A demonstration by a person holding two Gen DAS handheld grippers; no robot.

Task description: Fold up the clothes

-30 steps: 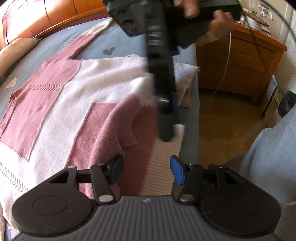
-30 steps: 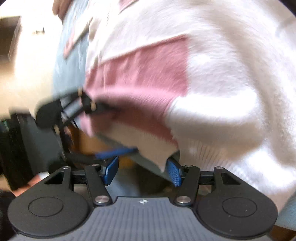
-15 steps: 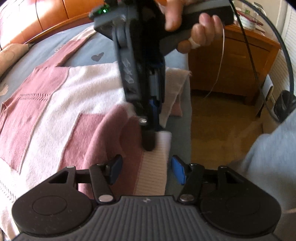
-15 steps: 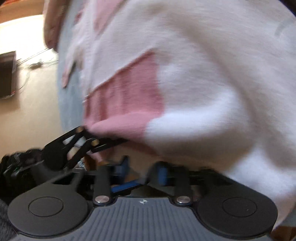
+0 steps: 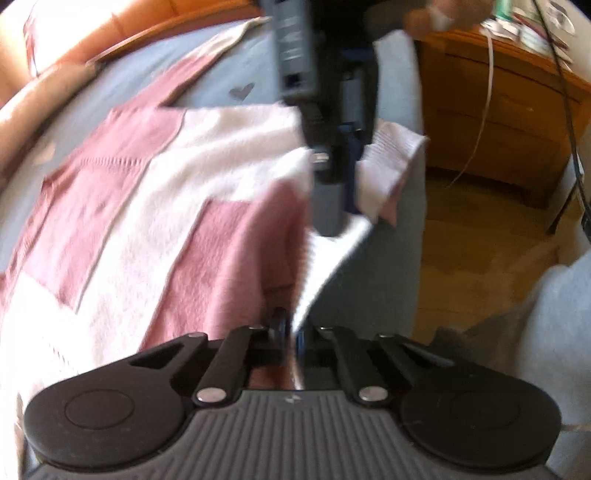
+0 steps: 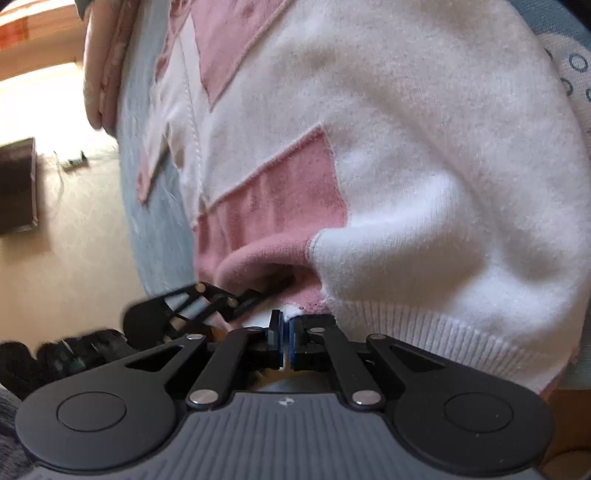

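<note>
1. The sweater (image 5: 155, 206), knitted in pink and white blocks, lies spread on a bed (image 5: 384, 280) covered with a grey-blue sheet that carries small heart prints (image 5: 242, 90).
2. The sweater's ribbed hem hangs near the bed's side edge, and one corner of it is lifted off the sheet.
3. The left gripper (image 5: 291, 336) has its fingers clenched on the white ribbed hem, a strip of which runs up from between the blue pads.
4. The right gripper (image 6: 285, 332) is just beside it on the same hem edge; its pads press a thin bit of white knit, and its jaws are opening slightly.
5. In the left wrist view the right gripper (image 5: 332, 221) comes down from above onto the raised corner, with the person's hand (image 5: 447, 14) at the top edge.
6. In the right wrist view the left gripper (image 6: 199, 302) shows low on the left, touching the pink fold of the hem.
7. A pink sleeve stretches away across the sheet toward a wooden headboard (image 5: 147, 33).
8. A wooden nightstand (image 5: 495, 122) stands beside the bed, with small items on top too blurred to name and cables (image 5: 484, 122) hanging in front of it.
9. The floor (image 5: 480, 258) beside the bed is wood, lit by sun.
10. Grey clothing of the person (image 5: 561, 317) fills the right edge of the left wrist view.
</note>
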